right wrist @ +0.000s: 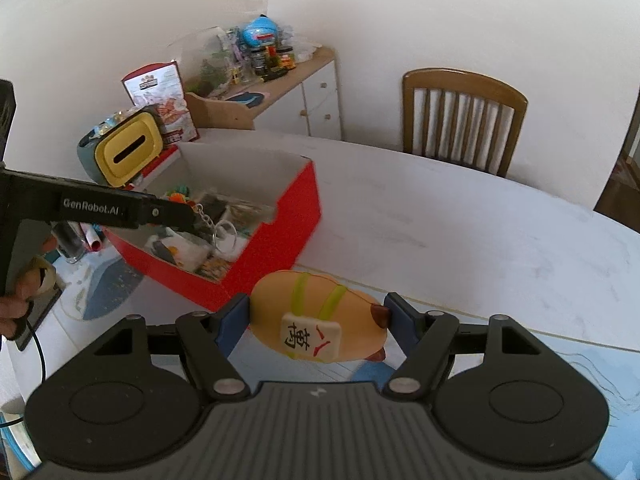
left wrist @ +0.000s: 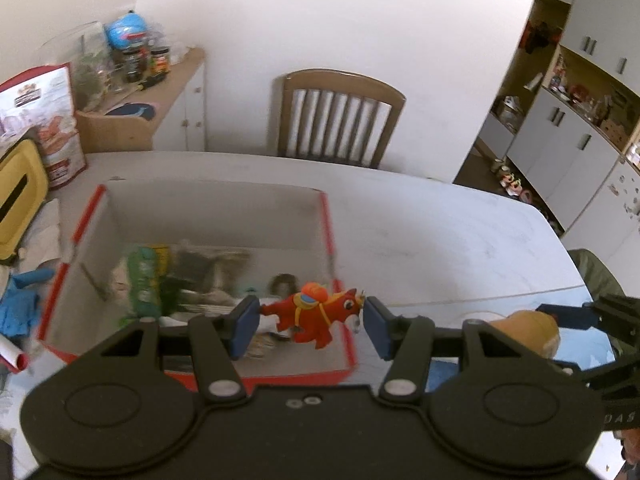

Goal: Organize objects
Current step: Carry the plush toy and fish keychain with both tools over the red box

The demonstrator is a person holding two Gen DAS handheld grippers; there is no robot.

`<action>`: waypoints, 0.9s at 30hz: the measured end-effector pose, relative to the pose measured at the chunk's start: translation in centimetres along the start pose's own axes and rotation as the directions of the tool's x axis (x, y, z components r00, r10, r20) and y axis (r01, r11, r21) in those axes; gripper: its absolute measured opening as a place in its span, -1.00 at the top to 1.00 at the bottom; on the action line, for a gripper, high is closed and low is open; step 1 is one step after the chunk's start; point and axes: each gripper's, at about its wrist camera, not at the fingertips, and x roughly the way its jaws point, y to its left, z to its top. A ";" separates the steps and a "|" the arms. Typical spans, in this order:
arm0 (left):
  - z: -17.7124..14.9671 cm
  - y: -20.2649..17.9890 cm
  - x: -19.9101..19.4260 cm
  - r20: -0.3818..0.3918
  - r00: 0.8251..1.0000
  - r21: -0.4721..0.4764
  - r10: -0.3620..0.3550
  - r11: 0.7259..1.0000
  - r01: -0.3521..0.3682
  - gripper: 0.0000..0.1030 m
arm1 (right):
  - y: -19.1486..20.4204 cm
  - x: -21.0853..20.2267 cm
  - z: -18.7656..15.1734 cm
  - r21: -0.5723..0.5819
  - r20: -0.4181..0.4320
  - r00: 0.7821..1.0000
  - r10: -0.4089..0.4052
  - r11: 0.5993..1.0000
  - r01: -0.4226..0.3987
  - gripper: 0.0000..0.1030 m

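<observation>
Orange-red toy horse [left wrist: 316, 314] sits pinched in the left claw [left wrist: 307, 322], long axis running straight across from pad to pad, head pointing right, hanging over the near right corner of the red box [left wrist: 332, 240]. Right claw [right wrist: 318, 326] is clamped on a tan plush [right wrist: 316, 320], lying sideways above the white worktop [right wrist: 460, 220], just right of the box.

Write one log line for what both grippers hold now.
left gripper: shut on red toy horse, over red cardboard box | right gripper: shut on tan squishy toy
</observation>
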 end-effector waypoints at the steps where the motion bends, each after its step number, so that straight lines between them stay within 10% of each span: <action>1: 0.2 0.8 0.0 0.000 1.000 -0.003 0.005 1.000 -0.005 -0.08 | 0.6 0.3 0.2 -0.003 0.001 1.000 0.001 1.000 -0.001 -0.42; 27: 0.5 14.6 3.2 -0.067 0.990 -0.022 0.124 0.992 -0.126 -0.09 | 10.5 12.7 7.4 -0.029 -0.024 1.000 -0.006 1.000 0.005 -0.43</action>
